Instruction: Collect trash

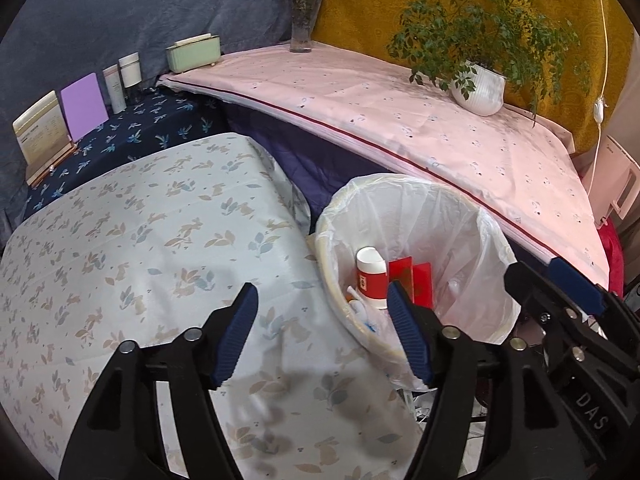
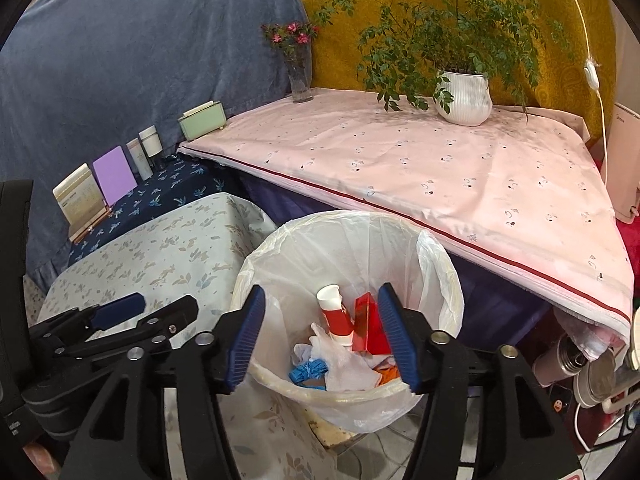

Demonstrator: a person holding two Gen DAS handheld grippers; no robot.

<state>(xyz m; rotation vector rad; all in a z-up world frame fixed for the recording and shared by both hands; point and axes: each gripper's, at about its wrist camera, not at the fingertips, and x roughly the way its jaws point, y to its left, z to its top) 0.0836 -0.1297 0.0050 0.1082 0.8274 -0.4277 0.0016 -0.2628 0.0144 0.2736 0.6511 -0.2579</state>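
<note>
A waste bin lined with a white plastic bag stands on the floor between two covered tables. Inside it lie a red-and-white tube, a red carton, a crumpled blue wrapper and white plastic scraps. My right gripper hangs over the bin, open, nothing between its blue pads. My left gripper is open and empty too, above the floral tablecloth at the bin's left rim. The tube and carton show in that view. Each gripper appears at the other view's edge.
A pink-covered table behind the bin carries a potted plant, a flower vase and a green box. Bottles and a purple card stand on a dark shelf. A steel flask lies under the pink table.
</note>
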